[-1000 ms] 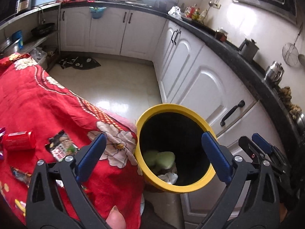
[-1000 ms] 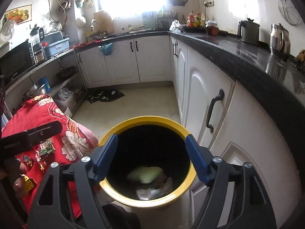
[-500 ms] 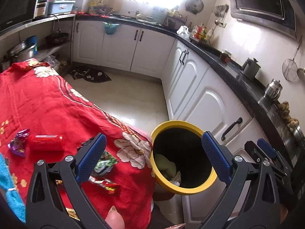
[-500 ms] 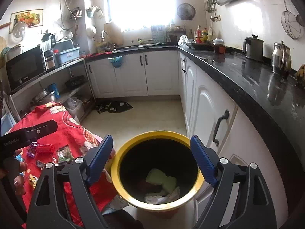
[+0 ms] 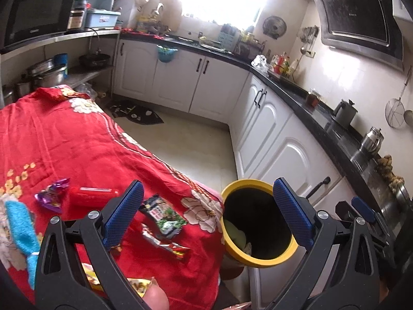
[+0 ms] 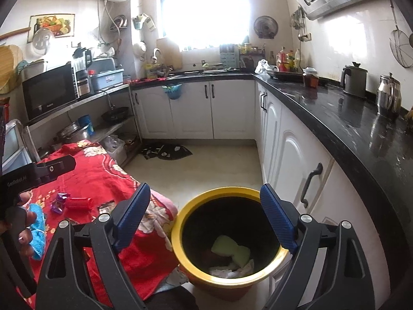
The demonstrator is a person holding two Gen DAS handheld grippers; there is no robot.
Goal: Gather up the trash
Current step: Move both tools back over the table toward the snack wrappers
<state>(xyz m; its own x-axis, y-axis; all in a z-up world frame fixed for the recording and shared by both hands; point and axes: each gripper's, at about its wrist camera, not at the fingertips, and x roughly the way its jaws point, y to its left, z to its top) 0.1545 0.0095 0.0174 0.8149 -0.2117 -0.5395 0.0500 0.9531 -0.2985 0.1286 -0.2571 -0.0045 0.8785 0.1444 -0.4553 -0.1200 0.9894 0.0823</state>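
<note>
Left tool (image 5: 206, 214): jaws spread wide with nothing between the blue pads; it fills the lower part of the left wrist view, over the edge of the red cloth and the bin.
Right tool (image 6: 205, 217): jaws wide apart and empty, having just finished opening; it frames the bin at lower centre of the right wrist view.
Bin (image 6: 180, 255): yellow-rimmed, dark inside, standing on the floor just beside the cloth-covered tabletop, lower centre of the frame; at lower right of centre in the left wrist view (image 5: 260, 262).
Bin contents: a pale green piece (image 6: 231, 249) and crumpled white paper (image 6: 229, 271) lie at the bottom.
Tabletop (image 5: 64, 142): draped in red floral cloth, filling the left half of the left wrist view.
Red can (image 5: 93, 196): lying on its side on the cloth, left of centre.
Purple wrapper (image 5: 51, 197): just left of the can, touching or nearly so.
Dark snack packet (image 5: 164, 217): flat on the cloth near its right edge, close to the bin.
Red-and-white wrapper (image 5: 165, 244): just below the packet.
Blue cloth (image 5: 22, 232): at the far left edge of the frame.
Person's hand (image 6: 23, 230): at the left edge of the right wrist view, gripping the handle of the other tool.
Counter (image 6: 348, 124): black, running along the right side with kettles on it.
</note>
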